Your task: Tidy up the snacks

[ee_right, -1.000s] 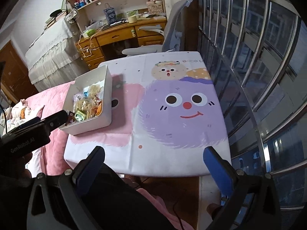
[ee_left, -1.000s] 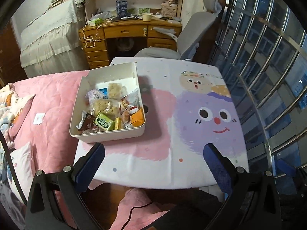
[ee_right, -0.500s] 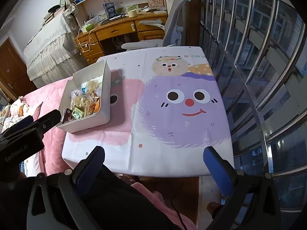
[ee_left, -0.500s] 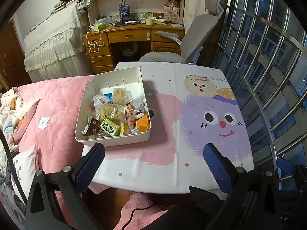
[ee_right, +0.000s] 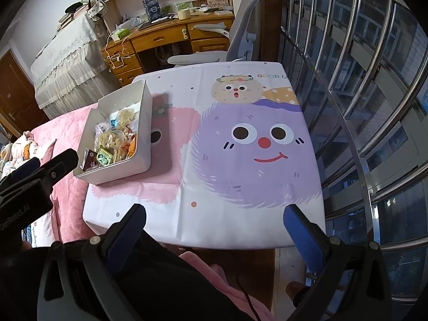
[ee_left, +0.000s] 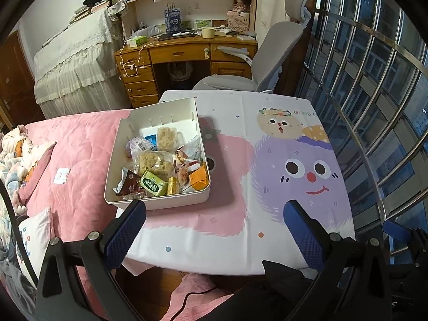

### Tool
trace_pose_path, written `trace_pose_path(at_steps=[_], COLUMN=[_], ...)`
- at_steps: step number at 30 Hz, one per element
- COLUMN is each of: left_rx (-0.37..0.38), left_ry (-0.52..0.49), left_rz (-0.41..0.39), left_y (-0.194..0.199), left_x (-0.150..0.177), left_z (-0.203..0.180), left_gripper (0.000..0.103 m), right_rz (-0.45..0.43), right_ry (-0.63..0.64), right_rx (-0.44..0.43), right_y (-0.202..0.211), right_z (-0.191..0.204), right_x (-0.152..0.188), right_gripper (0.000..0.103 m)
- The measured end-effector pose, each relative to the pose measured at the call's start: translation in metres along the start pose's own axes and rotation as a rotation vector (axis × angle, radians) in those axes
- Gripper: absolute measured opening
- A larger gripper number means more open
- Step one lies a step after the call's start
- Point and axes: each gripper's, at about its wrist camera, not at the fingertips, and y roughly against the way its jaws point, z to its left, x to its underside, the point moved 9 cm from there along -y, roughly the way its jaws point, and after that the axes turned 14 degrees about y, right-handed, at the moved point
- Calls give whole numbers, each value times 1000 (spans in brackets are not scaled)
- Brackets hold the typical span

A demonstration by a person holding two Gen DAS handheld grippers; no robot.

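White bin [ee_left: 163, 112] of mixed wrapped snacks [ee_left: 160, 165]

Snacks [ee_left: 160, 165] in bin [ee_left: 160, 108]; bin on table [ee_left: 267, 230] left.

Wrapped snacks [ee_left: 160, 168] heaped in white bin [ee_left: 149, 112]

My tabletop [ee_left: 240, 230] cloth is white with pink blotches, a purple fuzzy face and little dots. The bin [ee_left: 157, 112] is off-white; inside there's a green pack [ee_left: 153, 187], an orange one [ee_left: 198, 178] and beige biscuits [ee_left: 156, 160]. My gripper pads [ee_left: 125, 234] are blue, and the bed [ee_left: 80, 147] is pink.
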Motion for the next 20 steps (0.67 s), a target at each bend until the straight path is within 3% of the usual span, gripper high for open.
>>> trace_pose_path(at_steps=[20], left_rx=[4], left_ry=[-24], left_rz=[18], left_y=[-12], left_x=[-4], left_z=[-12], left_gripper=[102], right_rz=[36], right_ry=[-24], right_rx=[-13], right_y=[-15], right_z=[-12], right_x=[-3], right_gripper=[103])
